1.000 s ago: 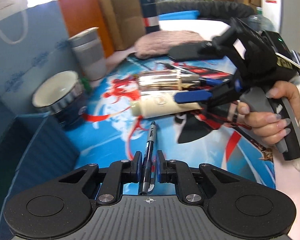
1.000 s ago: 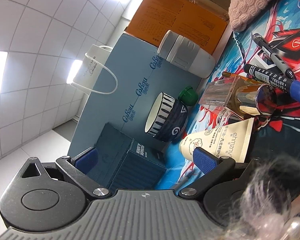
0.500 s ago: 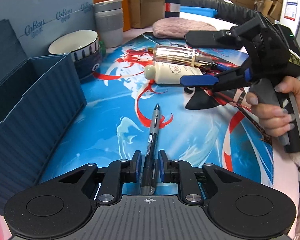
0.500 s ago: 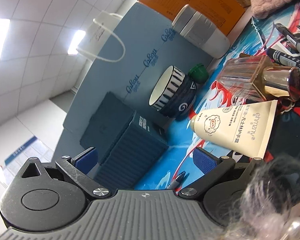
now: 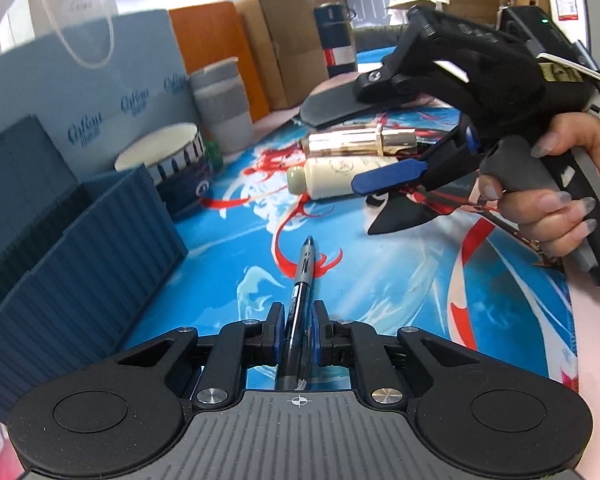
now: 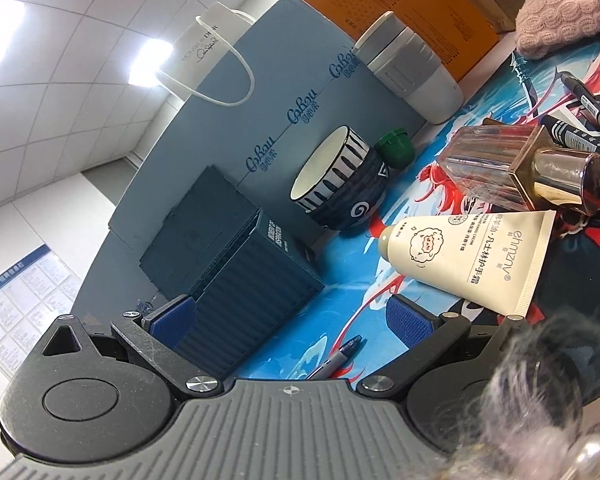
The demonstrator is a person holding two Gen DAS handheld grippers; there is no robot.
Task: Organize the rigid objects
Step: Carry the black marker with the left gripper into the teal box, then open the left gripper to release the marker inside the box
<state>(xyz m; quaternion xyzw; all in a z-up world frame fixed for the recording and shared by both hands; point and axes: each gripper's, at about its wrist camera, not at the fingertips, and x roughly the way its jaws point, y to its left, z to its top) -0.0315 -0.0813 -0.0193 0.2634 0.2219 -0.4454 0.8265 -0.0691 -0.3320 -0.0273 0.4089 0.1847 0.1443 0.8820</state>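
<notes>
Gripping a dark pen (image 5: 298, 312) between its blue pads, the left gripper (image 5: 296, 326) hangs low over a blue printed mat (image 5: 400, 312); its jaws have just been closing and now clamp the pen's barrel, tip pointing to twelve o'clock. At nine o'clock a ribbed dark blue box (image 5: 80, 264) stands just beside the gripper, its near corner and top edge close. Open mat stretches ahead from twelve toward three o'clock. At two o'clock a hand (image 5: 556, 196) holds the right gripper (image 6: 292, 312), jaws wide apart with nothing between them. Past its lower finger lie a cream tube (image 5: 336, 178) and a gold-capped glass bottle (image 5: 356, 142), side by side. At eleven o'clock sit a striped bowl (image 5: 168, 156), a grey cup (image 5: 222, 108) and a pale blue paper bag (image 5: 80, 88). Cardboard boxes (image 5: 292, 48) stand behind. From the right wrist, white ceiling tiles (image 6: 60, 40) show beyond the bag.
</notes>
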